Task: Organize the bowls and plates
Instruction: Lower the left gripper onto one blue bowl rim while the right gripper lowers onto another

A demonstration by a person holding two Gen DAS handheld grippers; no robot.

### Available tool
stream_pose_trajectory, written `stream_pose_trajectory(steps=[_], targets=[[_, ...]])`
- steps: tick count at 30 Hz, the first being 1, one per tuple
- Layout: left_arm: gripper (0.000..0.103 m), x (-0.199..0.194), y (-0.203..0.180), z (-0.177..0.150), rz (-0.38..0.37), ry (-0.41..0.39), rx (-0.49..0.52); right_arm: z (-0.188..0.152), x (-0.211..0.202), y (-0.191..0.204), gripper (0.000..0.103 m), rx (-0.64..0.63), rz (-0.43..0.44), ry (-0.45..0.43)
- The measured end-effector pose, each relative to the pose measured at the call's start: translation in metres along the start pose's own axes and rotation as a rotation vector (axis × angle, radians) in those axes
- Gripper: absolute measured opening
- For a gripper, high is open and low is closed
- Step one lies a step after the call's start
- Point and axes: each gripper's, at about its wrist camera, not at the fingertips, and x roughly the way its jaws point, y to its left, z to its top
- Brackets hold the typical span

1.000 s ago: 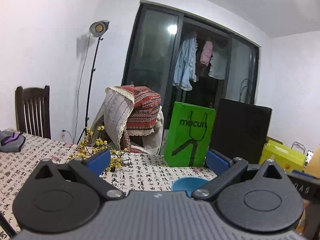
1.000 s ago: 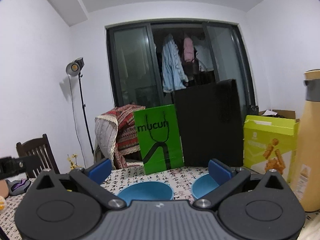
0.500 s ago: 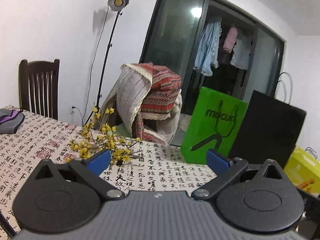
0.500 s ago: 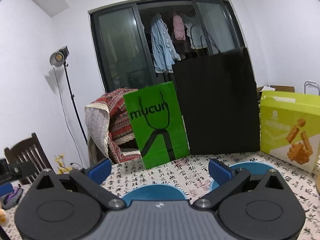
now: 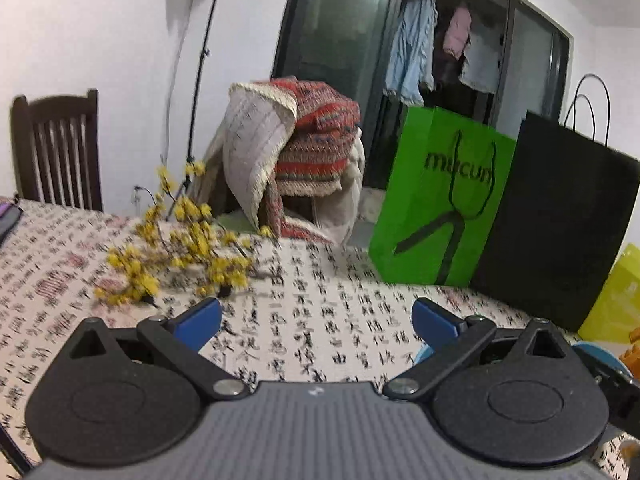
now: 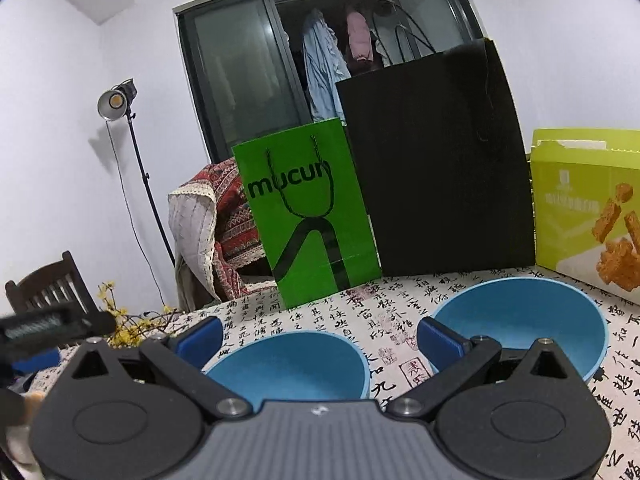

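Note:
Two blue bowls stand on the calligraphy-print tablecloth in the right wrist view: one bowl [image 6: 292, 364] sits just ahead between the fingers, the other bowl [image 6: 524, 320] lies to the right, partly behind the right finger. My right gripper [image 6: 320, 338] is open and holds nothing. My left gripper [image 5: 316, 320] is open too, over bare tablecloth, with only a sliver of a blue bowl [image 5: 596, 350] showing behind its right linkage. The left gripper's body [image 6: 52, 326] pokes into the right wrist view at the far left.
A green paper bag [image 6: 308, 216], a black paper bag [image 6: 436, 168] and a yellow-green snack box [image 6: 588, 204] stand along the table's far side. Yellow flower sprigs [image 5: 176, 248] lie at the left. A blanket-draped chair [image 5: 296, 156], a wooden chair [image 5: 56, 148] and a lamp stand [image 5: 200, 80] are beyond the table.
Both cameras have tilted down toward the table. The right gripper has come closer to the two bowls, which look bigger. The left view has swung left, away from the bowls.

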Motion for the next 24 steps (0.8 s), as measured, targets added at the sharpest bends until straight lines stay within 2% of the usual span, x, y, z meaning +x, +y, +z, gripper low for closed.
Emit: stream_pose_trajectory(steps=[8,15,18,22,24], targets=[[0.103,0.014,0.009,-0.016,-0.104,0.049,-0.029,-0.004,0.006,-0.001,0.103,-0.025,-0.034,0.017],[0.103,0.022,0.014,-0.020,-0.143,0.097,-0.062,-0.011,0.016,-0.001,0.097,-0.041,-0.050,0.057],[0.103,0.025,0.015,-0.021,-0.155,0.110,-0.069,-0.010,0.015,-0.001,0.089,-0.042,-0.057,0.055],[0.103,0.024,0.016,-0.013,-0.150,0.126,-0.073,-0.008,0.012,-0.004,0.089,-0.035,-0.063,0.045],[0.103,0.022,0.017,-0.007,-0.184,0.138,-0.094,-0.007,0.009,-0.005,0.089,-0.028,-0.060,0.036]])
